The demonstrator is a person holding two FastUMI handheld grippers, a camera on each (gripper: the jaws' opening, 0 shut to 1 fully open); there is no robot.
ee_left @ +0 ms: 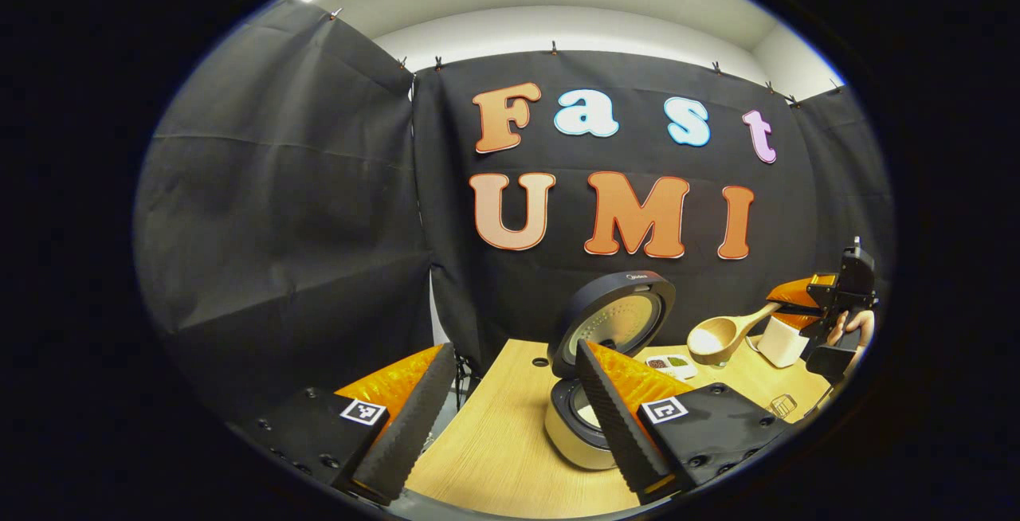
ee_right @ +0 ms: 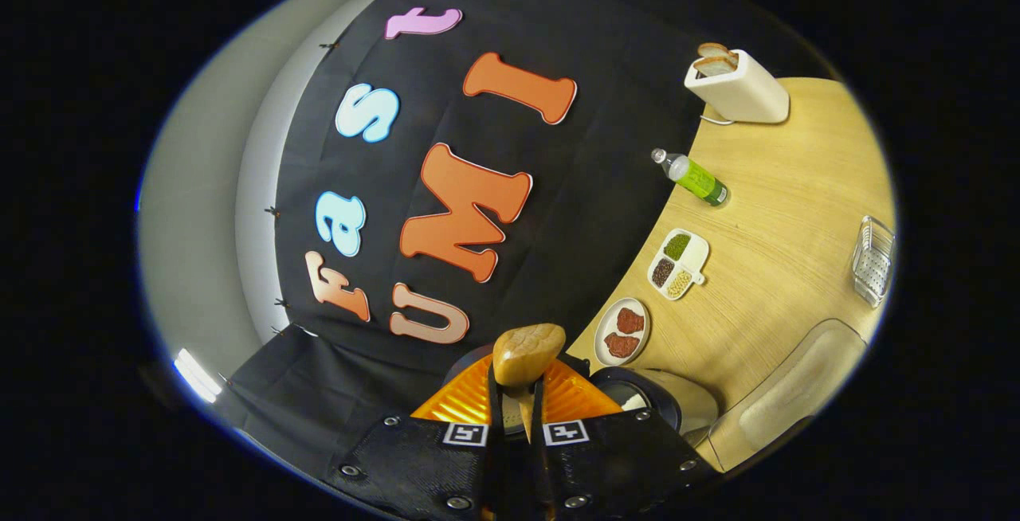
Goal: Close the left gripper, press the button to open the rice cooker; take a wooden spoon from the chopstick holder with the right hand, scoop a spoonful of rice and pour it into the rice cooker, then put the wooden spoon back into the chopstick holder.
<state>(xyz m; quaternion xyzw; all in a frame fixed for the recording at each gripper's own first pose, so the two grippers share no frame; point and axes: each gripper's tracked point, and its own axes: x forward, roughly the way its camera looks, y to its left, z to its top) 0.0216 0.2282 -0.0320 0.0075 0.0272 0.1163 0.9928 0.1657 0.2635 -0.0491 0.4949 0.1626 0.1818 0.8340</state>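
The rice cooker (ee_left: 570, 433) stands open on the wooden table (ee_left: 494, 441), its round lid (ee_left: 613, 322) raised. My left gripper (ee_left: 514, 425) is open, its fingers (ee_left: 406, 417) spread in front of the cooker and holding nothing. To the right and higher, a hand holds my right gripper (ee_left: 789, 307), shut on the handle of the wooden spoon (ee_left: 721, 335), whose bowl faces this way above the table. In the right gripper view the spoon (ee_right: 527, 354) sticks out from my right gripper (ee_right: 516, 397), tilted view, with the cooker (ee_right: 677, 401) just below and beside it.
A plate of meat (ee_right: 623, 332), a divided dish of grains (ee_right: 679, 262), a green bottle (ee_right: 695, 178) and a white toaster with bread (ee_right: 737, 84) line the table's back edge. A clear glass dish (ee_right: 872, 260) and a clear container (ee_right: 789, 393) sit nearer.
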